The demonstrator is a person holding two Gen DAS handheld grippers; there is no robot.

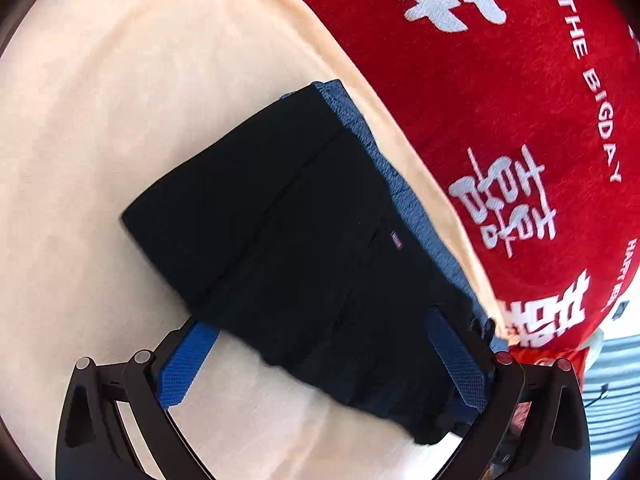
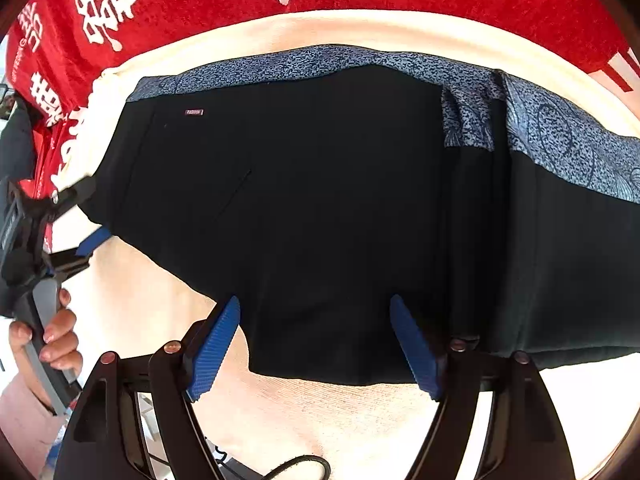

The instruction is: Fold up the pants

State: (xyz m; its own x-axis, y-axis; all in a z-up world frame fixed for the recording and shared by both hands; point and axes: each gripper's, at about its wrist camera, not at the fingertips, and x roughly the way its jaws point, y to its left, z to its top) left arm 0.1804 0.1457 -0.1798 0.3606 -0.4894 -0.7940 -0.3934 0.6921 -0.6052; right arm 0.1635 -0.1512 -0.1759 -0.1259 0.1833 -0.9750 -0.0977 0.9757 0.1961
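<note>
While the pants (image 2: 320, 200) stretch crosswise ahead, we hold both grippers spread wide at their near edge, left (image 1: 320, 356) and right (image 2: 316, 344) grasping nothing.

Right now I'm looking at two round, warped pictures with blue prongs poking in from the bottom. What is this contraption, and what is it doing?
There is no robot here. A person holds a two-finger gripper in each hand, and each gripper carries a wide-angle camera looking forward along its fingers, hence the bulging pictures. One picture comes from the left gripper, the other from the right gripper. The blue prongs are their finger pads.

On a cream cloth lie dark pants with a blue speckled lining, already partly folded. Behind them is a red blanket with white lettering.

Both grippers stand open, their fingers either side of the pants' near edge. Neither is seen clamping anything. In the right view, the person's hand shows at the left edge, holding the other gripper's handle.
</note>
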